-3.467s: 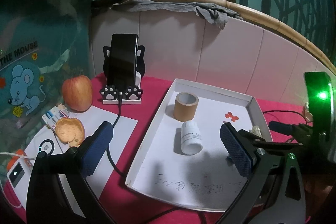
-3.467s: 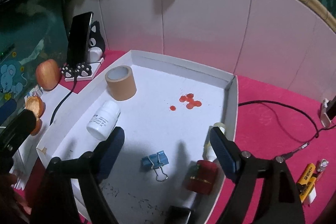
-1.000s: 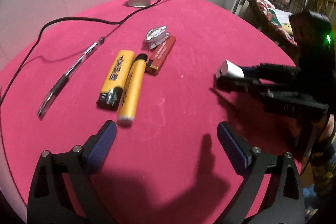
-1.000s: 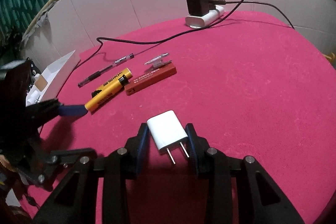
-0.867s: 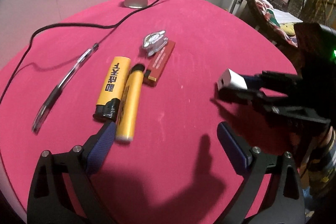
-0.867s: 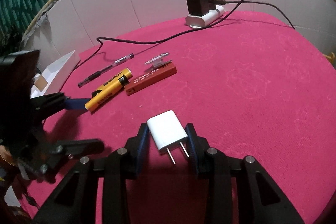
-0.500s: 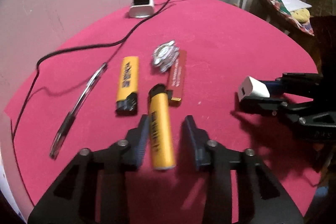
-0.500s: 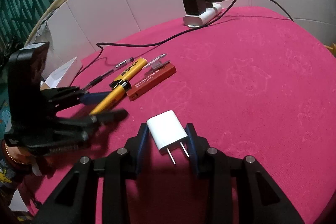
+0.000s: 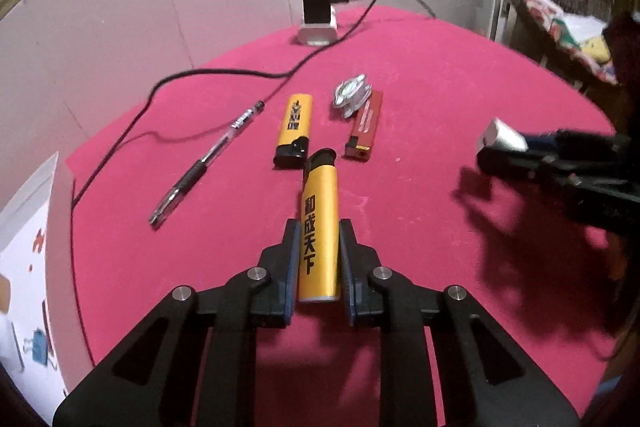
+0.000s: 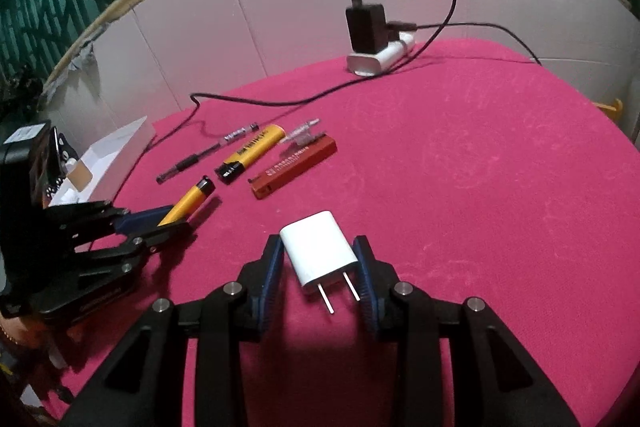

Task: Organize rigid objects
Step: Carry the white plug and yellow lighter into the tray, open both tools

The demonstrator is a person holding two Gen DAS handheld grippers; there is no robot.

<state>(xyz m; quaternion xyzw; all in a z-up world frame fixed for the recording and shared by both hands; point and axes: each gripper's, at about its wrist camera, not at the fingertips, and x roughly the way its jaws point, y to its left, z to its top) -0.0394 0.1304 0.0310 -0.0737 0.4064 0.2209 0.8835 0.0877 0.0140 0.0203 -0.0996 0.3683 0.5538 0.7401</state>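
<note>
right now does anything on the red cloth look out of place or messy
Slightly. A crumpled silvery wrapper lies partly on the red lighter, looking like litter. A black charger cable snakes across the cloth beside the pen. Nothing looks spilled or broken.

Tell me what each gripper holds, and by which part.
Left gripper, jaws closing: yellow lighter between them, at its base end. Right gripper: white charger plug, by its side faces, prongs toward the camera.

The yellow lighter (image 9: 319, 227) held in view reads 和成天下 in black.
</note>
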